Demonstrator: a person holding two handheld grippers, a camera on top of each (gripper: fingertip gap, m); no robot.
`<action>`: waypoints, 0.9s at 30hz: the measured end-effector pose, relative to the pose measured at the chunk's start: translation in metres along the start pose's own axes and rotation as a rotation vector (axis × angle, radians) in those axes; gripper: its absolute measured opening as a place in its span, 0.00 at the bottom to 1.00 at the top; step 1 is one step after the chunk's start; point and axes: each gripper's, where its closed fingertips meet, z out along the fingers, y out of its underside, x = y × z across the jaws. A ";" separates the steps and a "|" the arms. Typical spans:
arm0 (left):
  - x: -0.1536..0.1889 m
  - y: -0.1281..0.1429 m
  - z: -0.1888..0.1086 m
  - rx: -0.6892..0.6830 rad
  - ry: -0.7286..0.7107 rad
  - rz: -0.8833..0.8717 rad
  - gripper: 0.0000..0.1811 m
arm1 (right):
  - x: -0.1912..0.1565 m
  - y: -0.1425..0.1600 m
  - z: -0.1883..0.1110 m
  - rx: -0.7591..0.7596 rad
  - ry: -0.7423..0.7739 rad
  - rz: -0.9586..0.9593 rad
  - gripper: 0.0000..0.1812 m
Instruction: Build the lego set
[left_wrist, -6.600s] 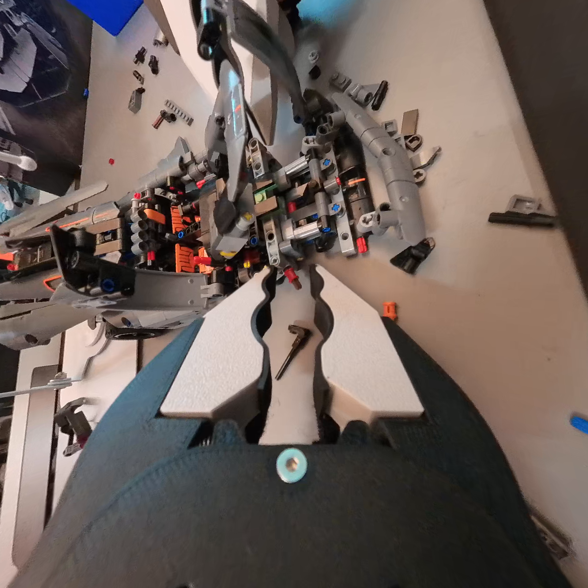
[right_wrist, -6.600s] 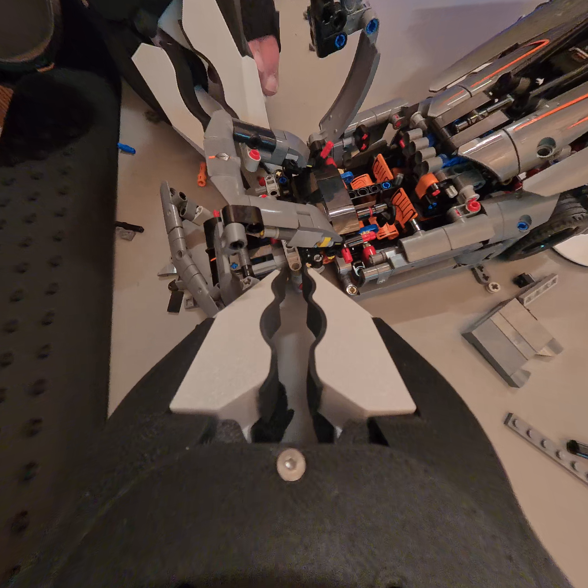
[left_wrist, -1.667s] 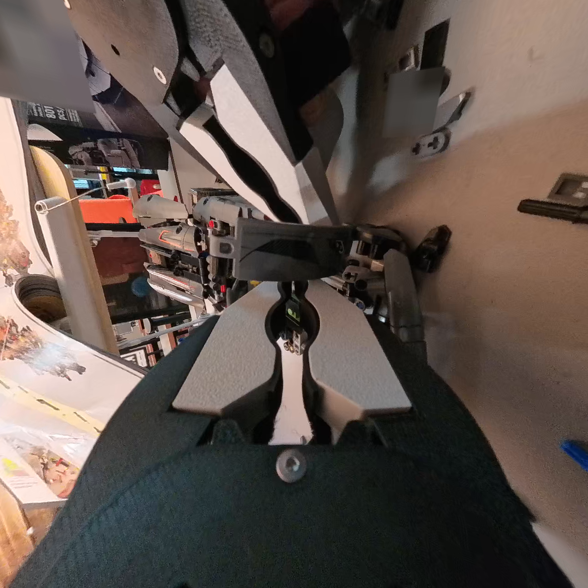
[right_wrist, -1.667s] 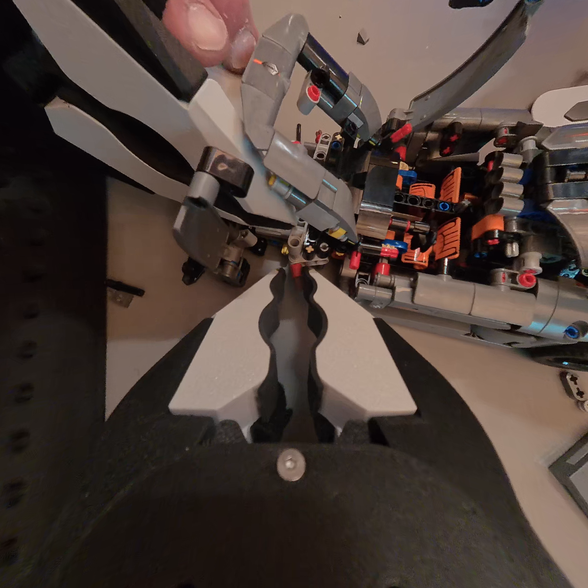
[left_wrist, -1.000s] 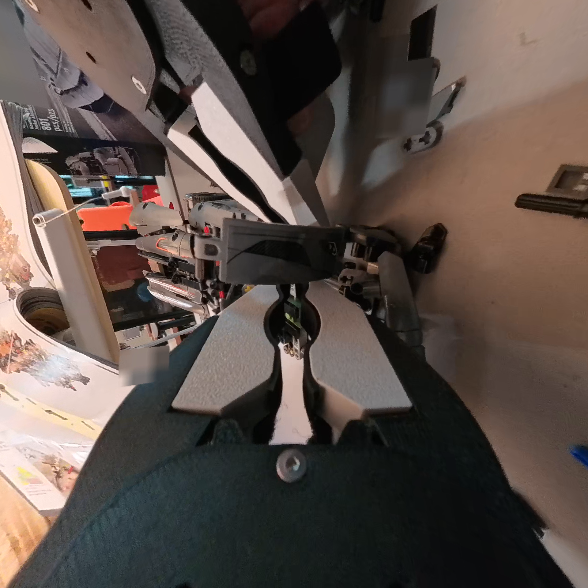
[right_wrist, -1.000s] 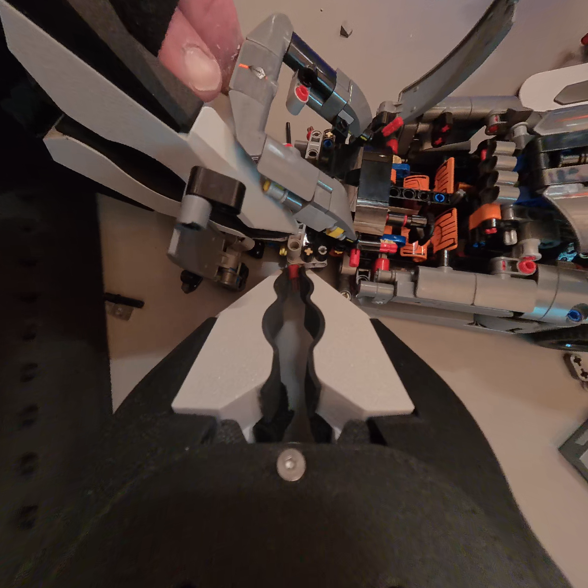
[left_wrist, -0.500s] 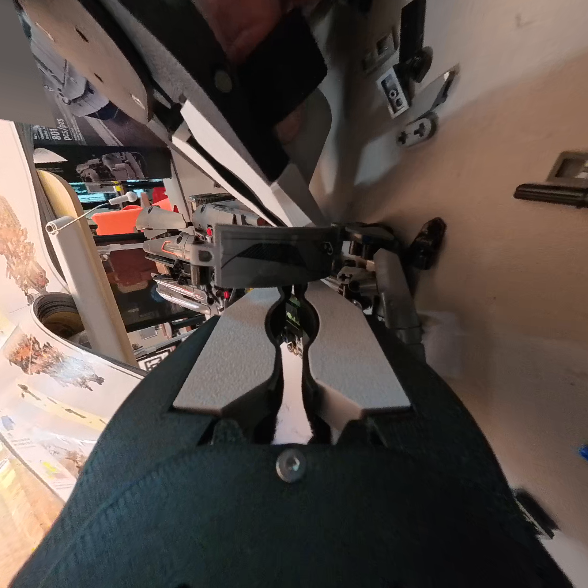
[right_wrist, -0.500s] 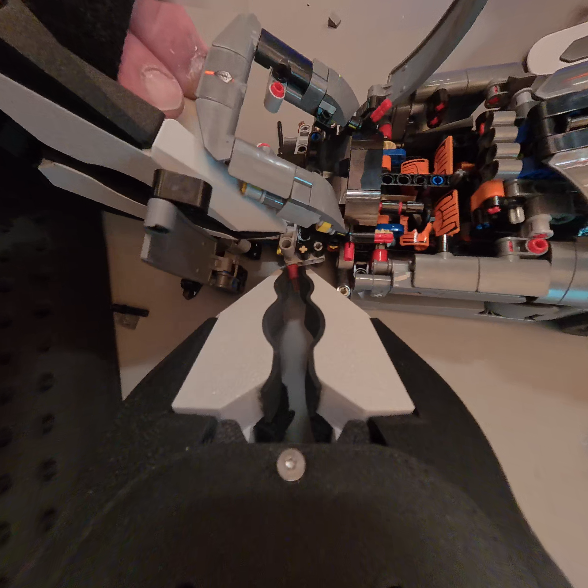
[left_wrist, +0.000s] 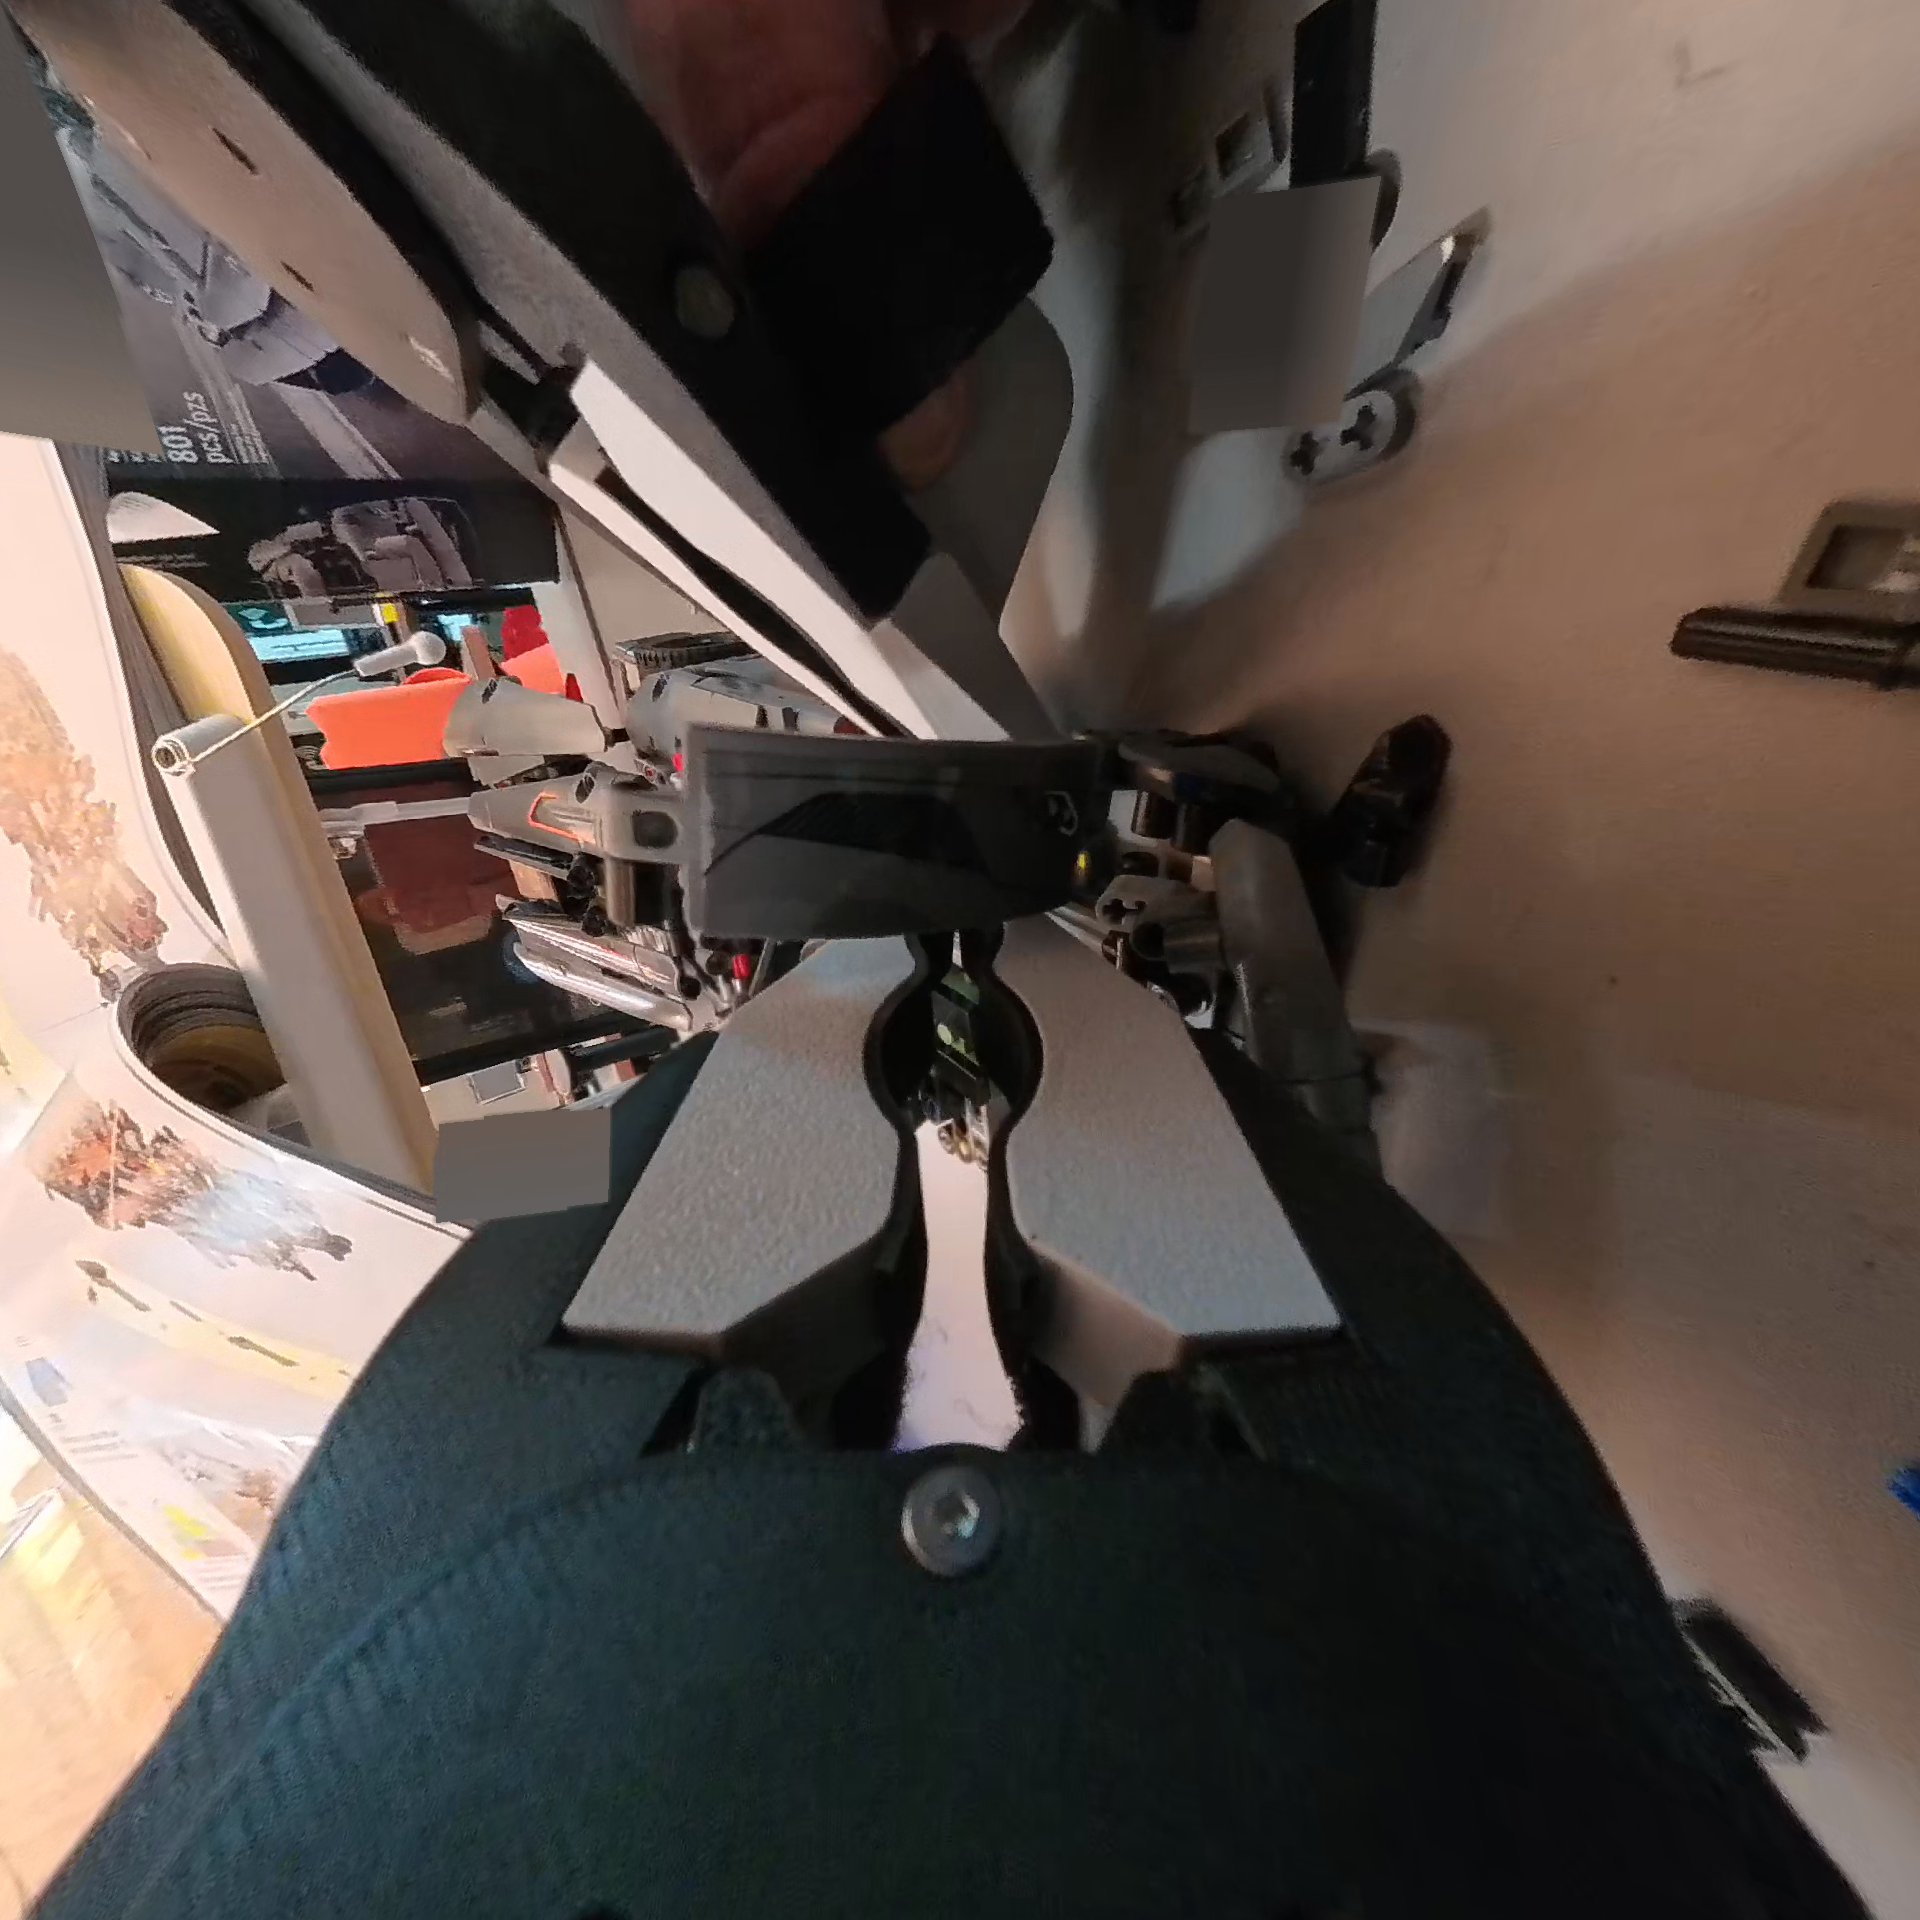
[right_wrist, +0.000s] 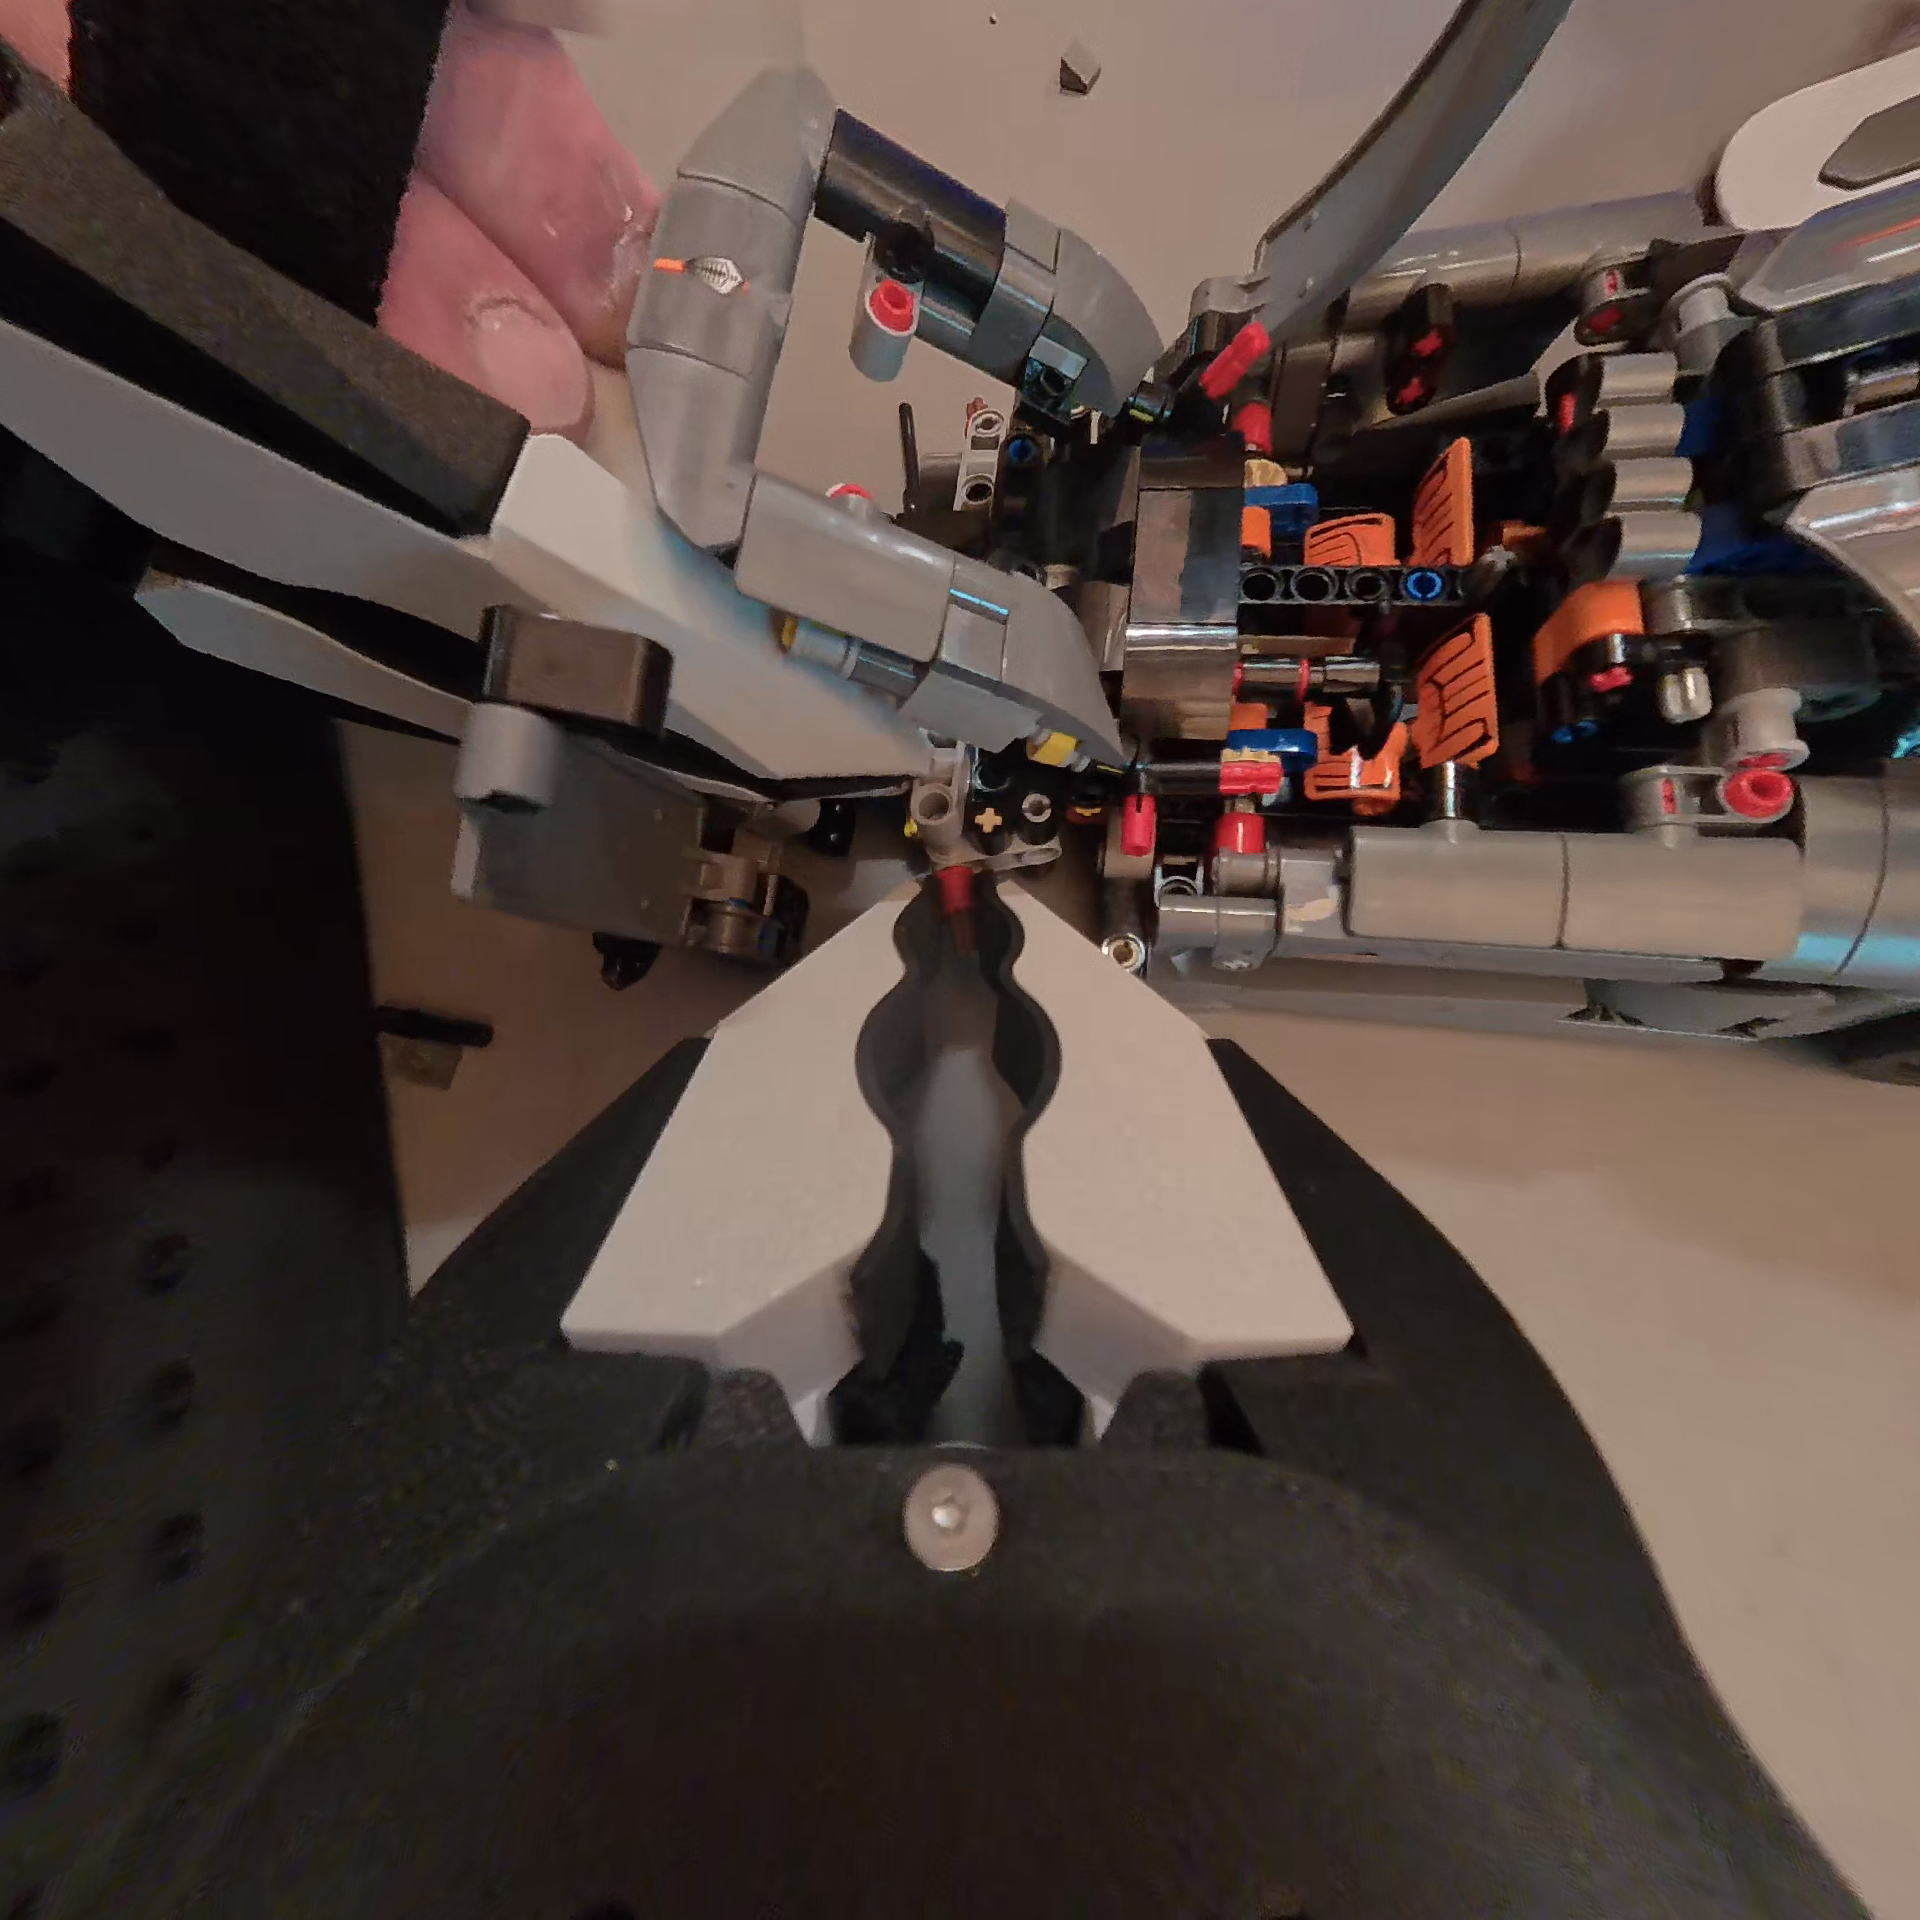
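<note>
On the beige table (right_wrist: 1558, 1299), a lego model (right_wrist: 1455, 675)

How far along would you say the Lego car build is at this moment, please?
Done: the car already has grey side panels, orange seats and a packed frame. In hand: the left gripper is shut on the front section, and the right gripper is closed on a red pin there. Left: loose parts, such as a black piece, lie unused on the table.
</note>
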 end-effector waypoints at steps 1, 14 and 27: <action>0.000 0.000 0.000 0.000 -0.001 0.005 0.00 | 0.000 0.000 0.000 0.002 -0.008 0.010 0.01; -0.001 0.001 -0.001 -0.012 -0.036 0.062 0.00 | 0.000 0.000 -0.001 0.009 -0.005 -0.006 0.01; -0.003 0.000 -0.001 0.000 -0.028 0.029 0.00 | 0.000 -0.001 -0.003 0.021 0.012 -0.025 0.01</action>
